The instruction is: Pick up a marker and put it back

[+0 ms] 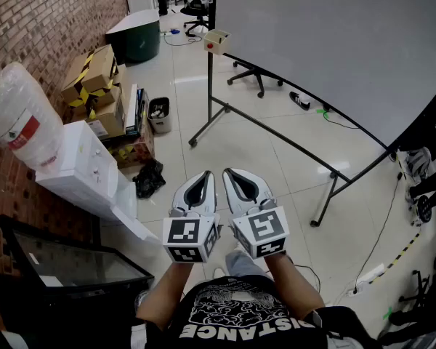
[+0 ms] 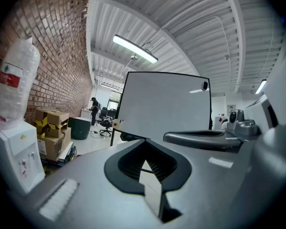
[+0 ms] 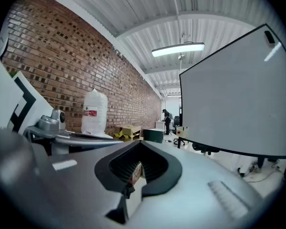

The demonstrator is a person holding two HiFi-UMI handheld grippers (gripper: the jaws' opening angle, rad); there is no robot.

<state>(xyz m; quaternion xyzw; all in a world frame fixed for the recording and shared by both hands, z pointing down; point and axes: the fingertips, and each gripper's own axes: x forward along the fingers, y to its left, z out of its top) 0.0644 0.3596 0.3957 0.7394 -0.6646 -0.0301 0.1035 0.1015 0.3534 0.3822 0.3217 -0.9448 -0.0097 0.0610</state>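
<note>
My left gripper (image 1: 201, 178) and right gripper (image 1: 235, 174) are held side by side in front of the person's chest, above the tiled floor. Both are shut with nothing between the jaws. The left gripper view shows the left gripper (image 2: 145, 144) pointing at a large whiteboard (image 2: 162, 104); the right gripper (image 3: 140, 144) faces the same way. A small black object (image 1: 299, 100), possibly a marker, sits at the whiteboard's (image 1: 334, 42) lower edge, with a small green item (image 1: 322, 111) beside it. Both lie well beyond the grippers.
A water dispenser (image 1: 76, 162) with a bottle (image 1: 18, 115) stands at the left by the brick wall. Behind it are cardboard boxes (image 1: 94, 86), a small bin (image 1: 158, 113) and a black bag (image 1: 149, 178). The whiteboard's stand legs (image 1: 261, 129) cross the floor ahead. A dark screen (image 1: 65, 264) is at lower left.
</note>
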